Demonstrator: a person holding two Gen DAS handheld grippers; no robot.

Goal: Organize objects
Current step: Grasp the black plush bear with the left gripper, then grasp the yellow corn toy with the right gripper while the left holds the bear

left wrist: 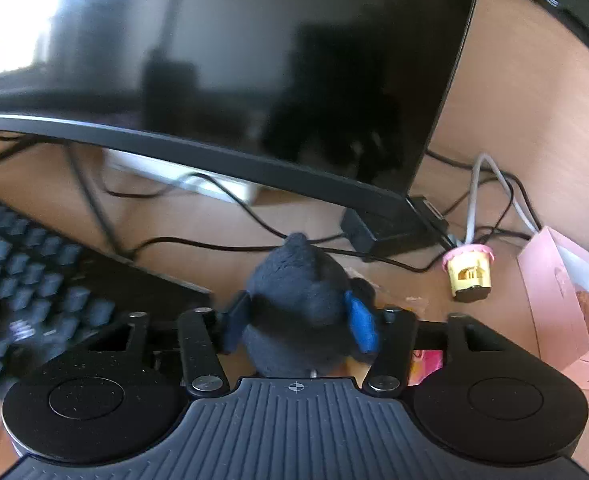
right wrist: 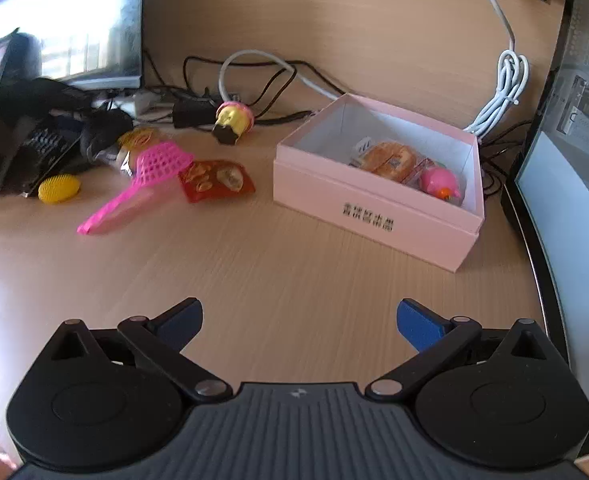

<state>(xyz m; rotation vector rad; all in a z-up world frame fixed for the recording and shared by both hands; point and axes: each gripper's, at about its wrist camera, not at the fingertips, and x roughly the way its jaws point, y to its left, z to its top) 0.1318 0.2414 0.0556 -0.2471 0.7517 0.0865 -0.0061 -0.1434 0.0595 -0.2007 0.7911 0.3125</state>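
Observation:
In the left wrist view a dark grey plush toy [left wrist: 294, 276] sits between the blue pads [left wrist: 360, 322] of my left gripper [left wrist: 297, 320], which is shut on its sides above the desk, in front of the monitor. A yellow toy with a pink frill [left wrist: 468, 272] lies on its side to the right, near the pink box [left wrist: 550, 300]. My right gripper [right wrist: 300, 326] hangs open over bare desk with nothing in it. Beyond it stands the pink box [right wrist: 374, 216], open and holding a wrapped pastry [right wrist: 390, 160] and a pink toy [right wrist: 438, 182]. Left of the box lie a red snack packet [right wrist: 216, 180], a pink mesh scoop [right wrist: 150, 172] and a yellow ball [right wrist: 59, 188].
A black monitor [left wrist: 254, 80] fills the back of the left wrist view, with a keyboard [left wrist: 26, 272] at the left and cables [left wrist: 230, 246] beneath it. A second screen [right wrist: 574, 208] borders the desk on the right. White and black cables [right wrist: 502, 92] trail behind the box.

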